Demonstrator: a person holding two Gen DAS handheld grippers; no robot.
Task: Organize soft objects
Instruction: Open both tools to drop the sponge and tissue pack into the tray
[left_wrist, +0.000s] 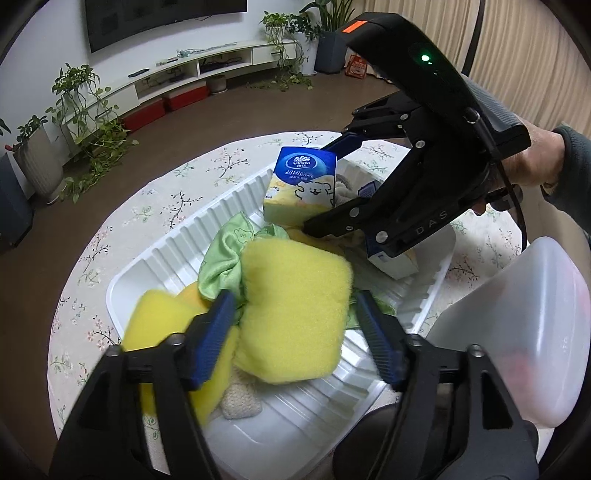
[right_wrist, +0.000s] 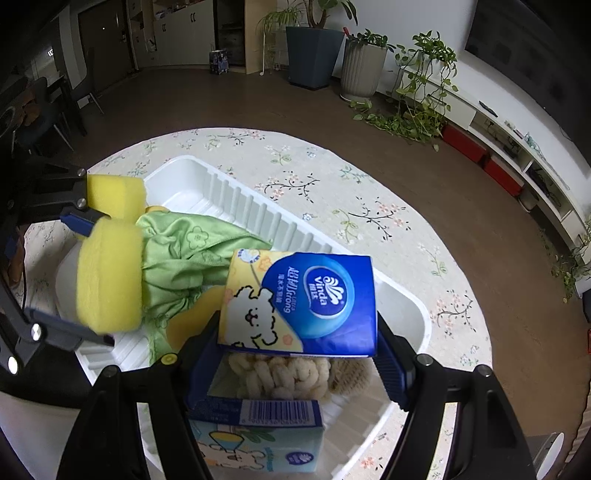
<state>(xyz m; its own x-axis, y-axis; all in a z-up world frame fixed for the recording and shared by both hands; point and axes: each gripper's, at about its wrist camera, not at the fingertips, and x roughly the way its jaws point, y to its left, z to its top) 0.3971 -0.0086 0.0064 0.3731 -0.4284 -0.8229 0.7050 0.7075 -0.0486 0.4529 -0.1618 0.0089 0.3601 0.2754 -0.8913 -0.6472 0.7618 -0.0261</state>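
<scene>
My left gripper (left_wrist: 295, 332) is shut on a yellow sponge (left_wrist: 291, 314) and holds it over the white ribbed tray (left_wrist: 207, 221). It also shows in the right wrist view (right_wrist: 107, 280). My right gripper (right_wrist: 299, 354) is shut on a blue and yellow Vinda tissue pack (right_wrist: 299, 302), also seen in the left wrist view (left_wrist: 299, 184), above the tray's other end. In the tray lie a green cloth (left_wrist: 221, 258), another yellow sponge (left_wrist: 159, 317), a cream knitted piece (right_wrist: 280, 376) and a second tissue pack (right_wrist: 258, 435).
The tray (right_wrist: 406, 295) sits on a round table with a floral cloth (right_wrist: 351, 192). A translucent plastic container (left_wrist: 524, 350) stands at the table's right side. Potted plants (left_wrist: 85, 122) and a TV cabinet line the wall beyond.
</scene>
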